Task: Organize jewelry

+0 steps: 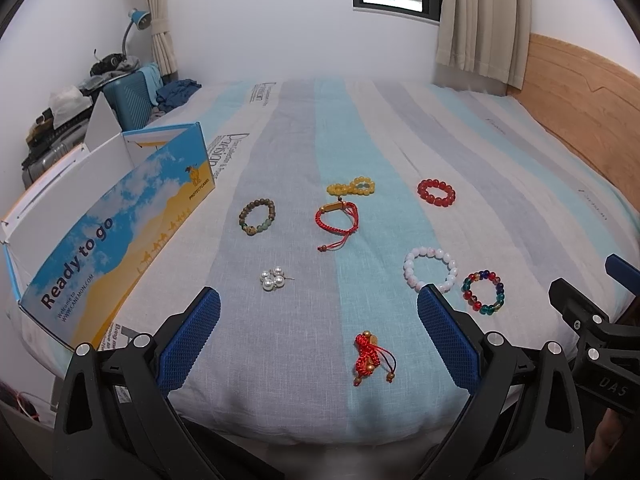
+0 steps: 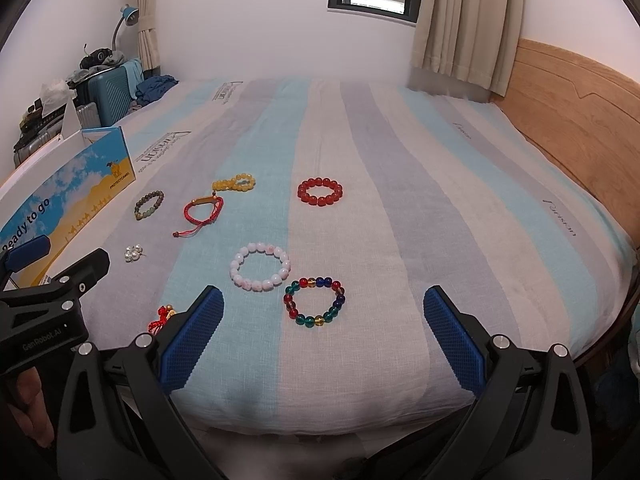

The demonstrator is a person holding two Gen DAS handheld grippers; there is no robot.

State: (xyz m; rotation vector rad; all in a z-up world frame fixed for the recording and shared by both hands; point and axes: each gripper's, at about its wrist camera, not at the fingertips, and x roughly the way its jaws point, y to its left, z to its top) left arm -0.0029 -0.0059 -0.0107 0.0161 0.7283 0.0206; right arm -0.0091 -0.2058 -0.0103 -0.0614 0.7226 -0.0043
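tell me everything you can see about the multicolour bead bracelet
The multicolour bead bracelet is a closed ring of round, glossy, see-through beads that look like glass: red, blue, green and amber. It lies flat on the striped bedspread near the bed's front edge, beside the pink-white bead bracelet, with a slight gap showing between them in the right wrist view. Nothing grips it; the open right gripper hangs just before it, and the bracelet sits between the lines of its fingers.
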